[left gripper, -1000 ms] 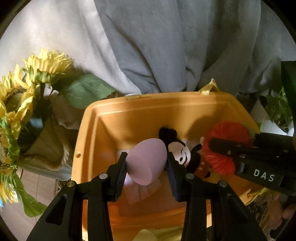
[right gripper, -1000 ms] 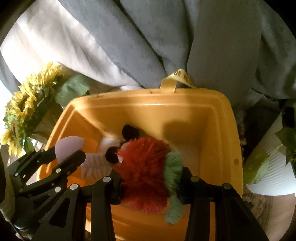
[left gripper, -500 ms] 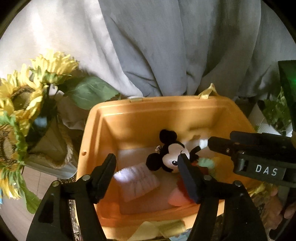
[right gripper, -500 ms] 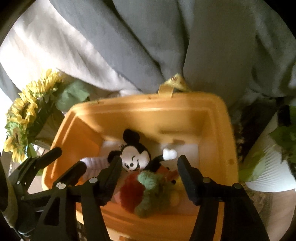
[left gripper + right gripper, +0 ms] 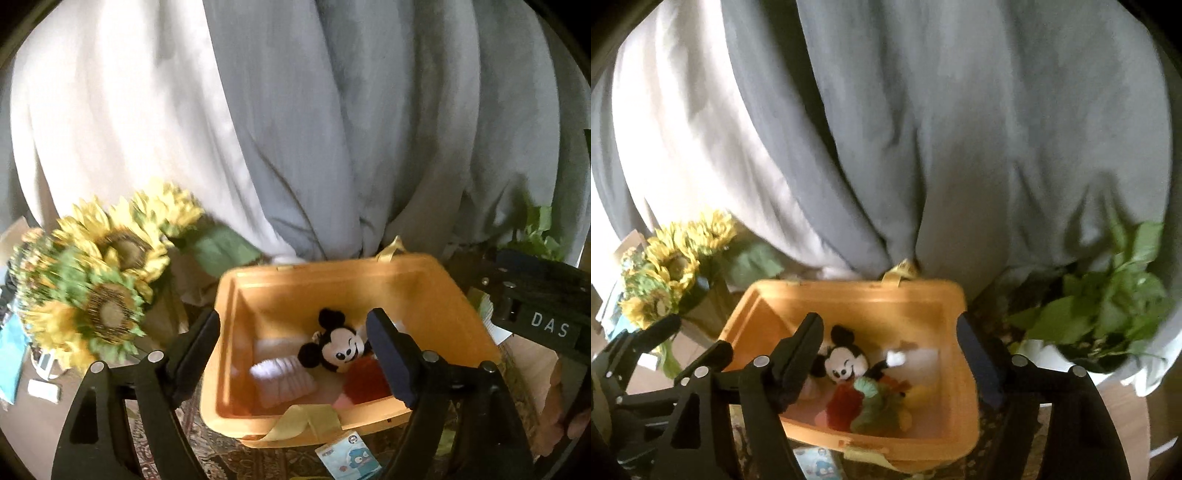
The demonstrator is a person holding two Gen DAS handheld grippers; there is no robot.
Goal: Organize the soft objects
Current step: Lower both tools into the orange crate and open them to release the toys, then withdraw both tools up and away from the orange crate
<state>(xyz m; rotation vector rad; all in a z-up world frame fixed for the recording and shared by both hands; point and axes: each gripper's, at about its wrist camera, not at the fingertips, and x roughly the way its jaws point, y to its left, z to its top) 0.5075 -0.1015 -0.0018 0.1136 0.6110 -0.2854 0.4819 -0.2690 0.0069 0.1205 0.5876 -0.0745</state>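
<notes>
Both grippers hang above the orange plastic bin (image 5: 436, 295), empty, jaws opening: the left gripper (image 5: 295, 354) and the right gripper (image 5: 890, 354) hold nothing. Inside the bin lie the black-and-white mouse plush (image 5: 338, 349), a ribbed lilac soft pad (image 5: 282, 380) and a red-and-green yarn pompom (image 5: 866, 406). A careless sideways sweep could likely knock the yellow artificial sunflowers (image 5: 110, 280) or the leafy green potted plant (image 5: 1108, 302) standing near the bin.

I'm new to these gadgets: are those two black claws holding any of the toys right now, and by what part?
Nothing. Both the left gripper and right gripper have empty, opening jaws; the toys lie in the orange bin.
</notes>
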